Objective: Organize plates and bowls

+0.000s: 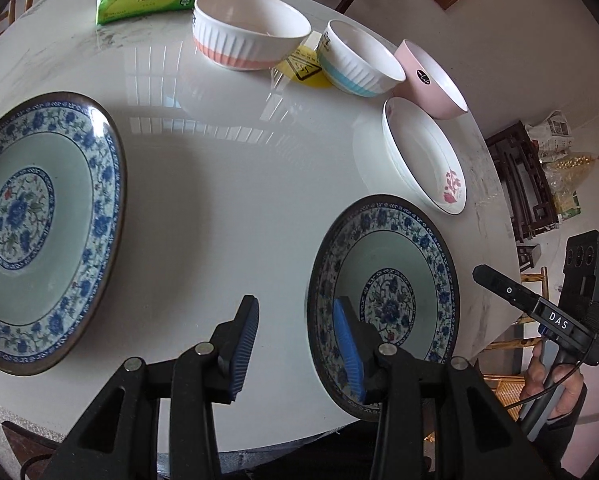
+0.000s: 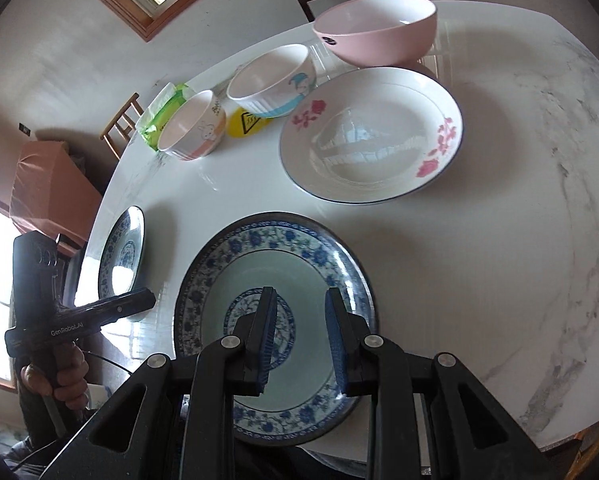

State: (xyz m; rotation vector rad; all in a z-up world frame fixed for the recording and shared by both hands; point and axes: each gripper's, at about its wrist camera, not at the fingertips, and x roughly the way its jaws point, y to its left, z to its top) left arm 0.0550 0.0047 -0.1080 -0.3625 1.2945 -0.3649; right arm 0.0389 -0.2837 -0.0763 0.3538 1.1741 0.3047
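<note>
The near blue-patterned plate [image 2: 275,320] lies at the table's [image 2: 499,200] front edge beneath your right gripper [image 2: 301,340], jaws parted and empty. Your left gripper [image 1: 295,348], also parted and empty, straddles its rim. A second blue plate [image 1: 39,228], floral plate [image 2: 371,136] and three bowls [image 1: 251,28] lie beyond.

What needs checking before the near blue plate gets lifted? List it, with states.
1. Left gripper open, nothing between its pads: ok.
2. Right gripper open, nothing between its pads: ok.
3. Near blue plate bare, nothing lying in it: ok.
4. Either gripper already down at that plate's rim: cannot tell.
5. Other blue plate bare, free to be stacked on: ok.
</note>
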